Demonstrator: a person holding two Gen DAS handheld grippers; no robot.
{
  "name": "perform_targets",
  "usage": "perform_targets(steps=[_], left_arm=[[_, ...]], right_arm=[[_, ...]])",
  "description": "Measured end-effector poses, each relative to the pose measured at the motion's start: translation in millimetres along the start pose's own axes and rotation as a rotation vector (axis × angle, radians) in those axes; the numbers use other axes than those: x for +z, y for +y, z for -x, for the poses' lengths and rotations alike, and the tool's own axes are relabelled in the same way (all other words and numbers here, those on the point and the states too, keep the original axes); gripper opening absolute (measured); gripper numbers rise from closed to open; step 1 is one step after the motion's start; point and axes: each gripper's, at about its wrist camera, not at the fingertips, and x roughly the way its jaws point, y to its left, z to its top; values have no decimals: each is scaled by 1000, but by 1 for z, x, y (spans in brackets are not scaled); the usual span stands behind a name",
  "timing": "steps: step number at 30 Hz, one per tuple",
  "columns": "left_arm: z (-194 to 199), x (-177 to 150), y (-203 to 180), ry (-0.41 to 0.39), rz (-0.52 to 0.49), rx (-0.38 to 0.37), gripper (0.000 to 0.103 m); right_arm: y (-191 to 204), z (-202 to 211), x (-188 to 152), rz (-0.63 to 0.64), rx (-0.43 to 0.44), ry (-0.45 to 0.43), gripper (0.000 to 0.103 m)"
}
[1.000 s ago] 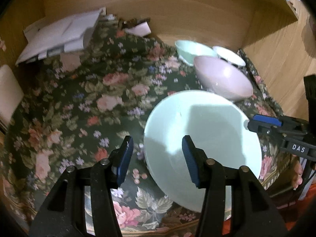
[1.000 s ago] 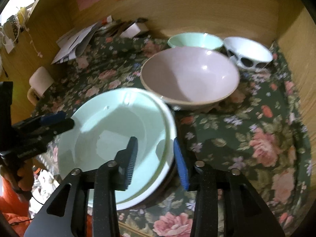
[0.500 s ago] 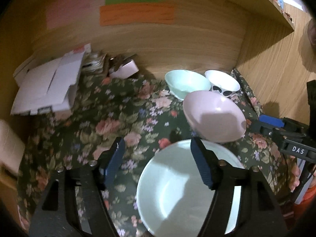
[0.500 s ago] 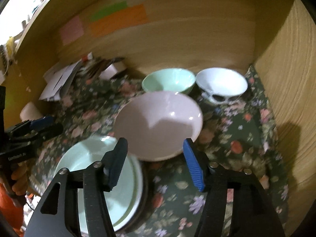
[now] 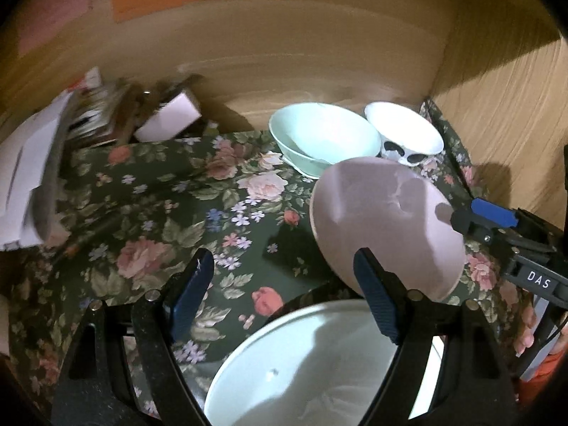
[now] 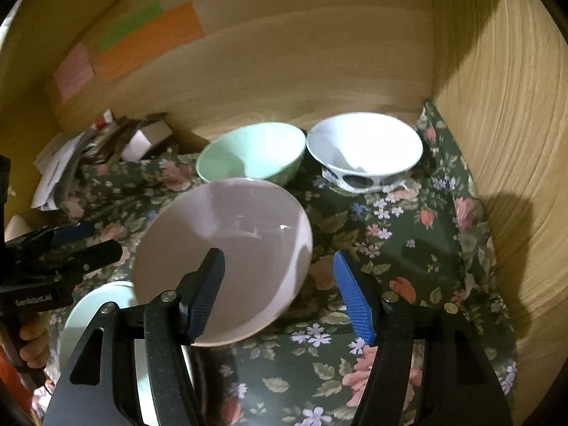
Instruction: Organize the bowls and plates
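A pale pink bowl stands on the floral cloth, just ahead of my open, empty right gripper, whose jaws frame its near right rim. A mint green plate lies at the front edge, below my open, empty left gripper. A mint bowl and a white bowl with black spots stand side by side at the back. The right gripper also shows in the left wrist view, beside the pink bowl.
The floral cloth covers a wooden shelf with a back wall and a right side wall. Papers and a small box are piled at the back left. Coloured notes stick to the back wall.
Both grippers have pulled back from the mint plate and opened wider. The right gripper has moved up to the pink bowl. The plate has slid lower in the left wrist view.
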Motion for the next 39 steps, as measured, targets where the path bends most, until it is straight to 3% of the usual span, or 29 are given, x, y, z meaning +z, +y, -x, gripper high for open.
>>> perform_targets(steps=[4, 8, 11, 13, 15, 18, 30, 39], left_arm=[[-18, 4, -6, 30, -18, -5, 73], [-34, 7, -8, 68, -11, -21, 59], [-43, 8, -9, 92, -5, -39, 50], [-46, 7, -11, 96, -12, -59, 44], [-47, 7, -17, 94, -38, -79, 34], [-49, 6, -26, 98, -67, -92, 25], [-53, 6, -31, 99, -70, -80, 23], [-21, 8, -30, 23, -54, -91, 24]], right_arm=[[-6, -13, -2, -15, 7, 23, 60], [-6, -22, -4, -10, 25, 46, 59], [-7, -26, -4, -4, 34, 59, 51], [-6, -30, -6, 3, 43, 75, 37], [-5, -34, -9, 11, 43, 99, 29], [-5, -37, -12, 18, 39, 104, 28], [-5, -31, -7, -12, 40, 94, 26], [6, -5, 0, -2, 36, 32, 26]])
